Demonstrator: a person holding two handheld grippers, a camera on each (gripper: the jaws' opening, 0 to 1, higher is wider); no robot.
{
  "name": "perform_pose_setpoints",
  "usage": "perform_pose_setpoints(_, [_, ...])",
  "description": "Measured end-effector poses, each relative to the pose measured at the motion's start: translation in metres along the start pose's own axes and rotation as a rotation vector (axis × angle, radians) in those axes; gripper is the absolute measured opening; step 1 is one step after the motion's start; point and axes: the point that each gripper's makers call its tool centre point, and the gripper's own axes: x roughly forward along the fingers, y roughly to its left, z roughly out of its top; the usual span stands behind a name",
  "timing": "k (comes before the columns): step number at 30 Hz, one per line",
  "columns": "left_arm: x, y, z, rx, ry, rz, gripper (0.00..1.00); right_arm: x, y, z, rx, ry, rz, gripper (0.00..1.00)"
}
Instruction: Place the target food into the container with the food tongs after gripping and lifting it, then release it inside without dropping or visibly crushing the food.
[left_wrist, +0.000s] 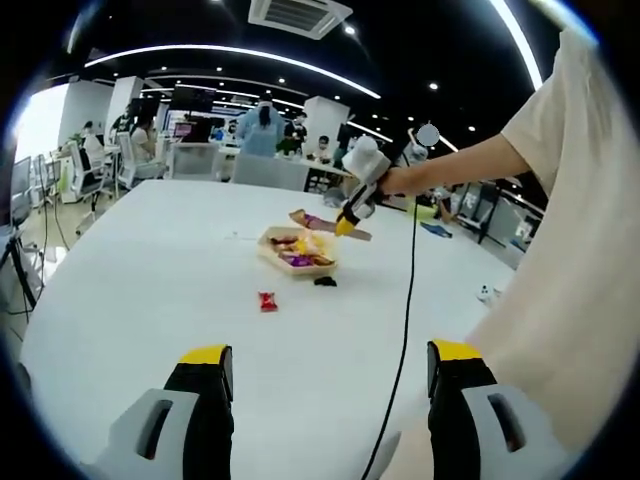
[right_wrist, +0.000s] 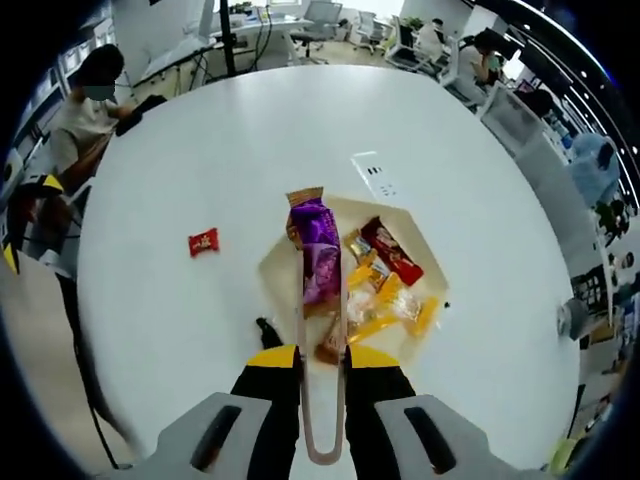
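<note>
over the container (right_wrist: 415, 225), tongs (right_wrist: 322, 330) in closed right fingers pinch a purple packet (right_wrist: 318, 250) lengthwise.

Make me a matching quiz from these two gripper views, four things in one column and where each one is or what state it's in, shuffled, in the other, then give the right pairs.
Things:
1. purple snack packet
2. small red packet
3. left gripper
4. container

States or places:
A. lying alone on the white table, apart from the tray
B. jaws apart, holding nothing
C. pinched between the food tongs
D. holds several wrapped snacks

Pairs: 1-C, 2-A, 3-B, 4-D
</note>
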Motion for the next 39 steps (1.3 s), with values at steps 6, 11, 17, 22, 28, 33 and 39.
perform_pose_setpoints(6, [-0.0001,-0.0006,-0.0011,-0.004,0.002,0.001,0.79,0.0021,-0.0054,0.0018,0.047,-0.016,-0.004,0.15])
perform_pose_setpoints(11, [-0.0016,0.0008,-0.0027,-0.007,0.004,0.007,0.79,0.0056,-0.006,0.0018,0.061,-0.015,0.0,0.15])
perform_pose_setpoints(17, [-0.002,0.0018,-0.004,-0.008,0.007,0.008,0.79,0.0062,-0.0059,0.0053,0.059,-0.024,-0.005,0.16])
perform_pose_setpoints(22, [-0.0007,0.0023,-0.0029,-0.007,0.007,0.006,0.79,0.0065,-0.004,0.009,0.055,-0.032,-0.007,0.16])
perform_pose_setpoints(28, [0.0004,0.0024,-0.0027,-0.005,0.007,0.004,0.79,0.0071,-0.0028,0.0099,0.055,-0.034,-0.005,0.16])
perform_pose_setpoints(33, [0.0002,0.0018,-0.0034,-0.009,0.006,0.004,0.79,0.0073,-0.0028,0.0101,0.053,-0.033,-0.002,0.16])
perform_pose_setpoints(39, [0.0,0.0019,-0.0027,-0.009,0.004,0.005,0.79,0.0073,0.0002,0.0102,0.052,-0.033,0.003,0.17])
